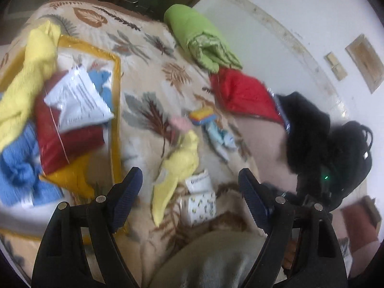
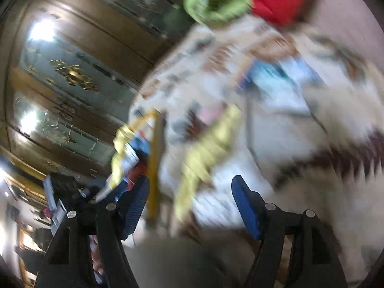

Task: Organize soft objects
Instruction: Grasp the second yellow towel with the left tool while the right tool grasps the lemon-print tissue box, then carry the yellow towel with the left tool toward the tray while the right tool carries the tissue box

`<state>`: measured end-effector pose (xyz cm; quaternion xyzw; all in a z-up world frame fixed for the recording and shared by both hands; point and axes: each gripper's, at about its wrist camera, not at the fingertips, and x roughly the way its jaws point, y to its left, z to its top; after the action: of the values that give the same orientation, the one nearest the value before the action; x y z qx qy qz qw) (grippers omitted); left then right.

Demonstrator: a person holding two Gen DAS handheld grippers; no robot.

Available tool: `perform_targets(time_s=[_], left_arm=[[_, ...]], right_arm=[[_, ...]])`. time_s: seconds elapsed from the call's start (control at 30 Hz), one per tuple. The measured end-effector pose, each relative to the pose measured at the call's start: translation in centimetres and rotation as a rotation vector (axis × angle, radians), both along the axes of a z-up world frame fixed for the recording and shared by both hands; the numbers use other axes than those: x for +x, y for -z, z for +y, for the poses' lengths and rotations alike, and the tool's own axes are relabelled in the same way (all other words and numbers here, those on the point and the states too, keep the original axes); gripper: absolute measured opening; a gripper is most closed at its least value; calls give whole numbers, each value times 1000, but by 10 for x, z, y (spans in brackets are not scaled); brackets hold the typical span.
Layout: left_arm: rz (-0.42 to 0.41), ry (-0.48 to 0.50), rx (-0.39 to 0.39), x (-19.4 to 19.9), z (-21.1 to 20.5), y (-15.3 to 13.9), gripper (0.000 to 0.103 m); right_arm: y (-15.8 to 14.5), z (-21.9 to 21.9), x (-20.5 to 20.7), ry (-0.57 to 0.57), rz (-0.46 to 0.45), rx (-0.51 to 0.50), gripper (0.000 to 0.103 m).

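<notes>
The step in hand looks like fetching the loose yellow cloth [image 1: 177, 168] off the bed [image 1: 148, 55]; it lies just ahead of the left tongs [image 1: 190, 187], between their tips. Best to come down over its bunched middle and close firmly so the limp tail does not drag the small packets [image 1: 200, 199] beside it, then carry it left of the tongs to the yellow-rimmed bag [image 1: 115, 110] holding the other cloths. Left tongs stand wide apart, empty, touching nothing. Right tongs [image 2: 189, 192] are likewise spread and empty; their view is badly blurred
</notes>
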<state>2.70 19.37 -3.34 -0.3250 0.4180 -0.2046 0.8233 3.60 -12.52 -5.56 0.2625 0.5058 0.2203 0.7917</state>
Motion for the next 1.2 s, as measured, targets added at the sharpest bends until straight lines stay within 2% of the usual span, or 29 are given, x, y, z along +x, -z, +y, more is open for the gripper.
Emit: perform_targets(time_s=[0.13, 0.27, 0.43, 0.47, 0.53, 0.57, 0.6, 0.7, 0.83, 0.93, 1.07, 1.1, 1.13, 1.2], left_arm=[[24, -4, -28, -9, -6, 9, 83], [70, -2, -20, -15, -10, 25, 83], [64, 34, -33, -11, -19, 20, 83], [61, 44, -17, -9, -23, 17, 83], [62, 58, 44, -2, -31, 11, 83], [61, 67, 81, 3, -36, 8, 83], [62, 80, 102, 8, -41, 6, 83], [90, 124, 169, 29, -58, 6, 83], [131, 216, 317, 59, -83, 16, 83], [151, 267, 372, 82, -97, 27, 83], [198, 338, 450, 112, -125, 49, 83], [248, 367, 455, 119, -131, 61, 80], [281, 383, 475, 124, -136, 72, 68], [287, 382, 550, 124, -142, 82, 54]], right_arm=[[26, 1, 5, -52, 84, 17, 70], [38, 9, 12, -97, 127, 24, 70], [56, 20, 26, -162, 194, -20, 68], [61, 23, 27, -168, 205, -65, 66], [68, 29, 27, -192, 206, -144, 52], [66, 30, 26, -198, 185, -139, 46], [64, 31, 25, -204, 180, -139, 35], [57, 26, 19, -203, 156, -116, 25], [43, 18, 7, -199, 108, -53, 21], [31, 5, 3, -161, 69, -29, 20], [18, -5, 2, -80, 33, -112, 20], [17, -10, 2, -62, 31, -123, 20], [16, -14, 1, -49, 32, -127, 20], [17, -20, 0, -36, 37, -132, 21]])
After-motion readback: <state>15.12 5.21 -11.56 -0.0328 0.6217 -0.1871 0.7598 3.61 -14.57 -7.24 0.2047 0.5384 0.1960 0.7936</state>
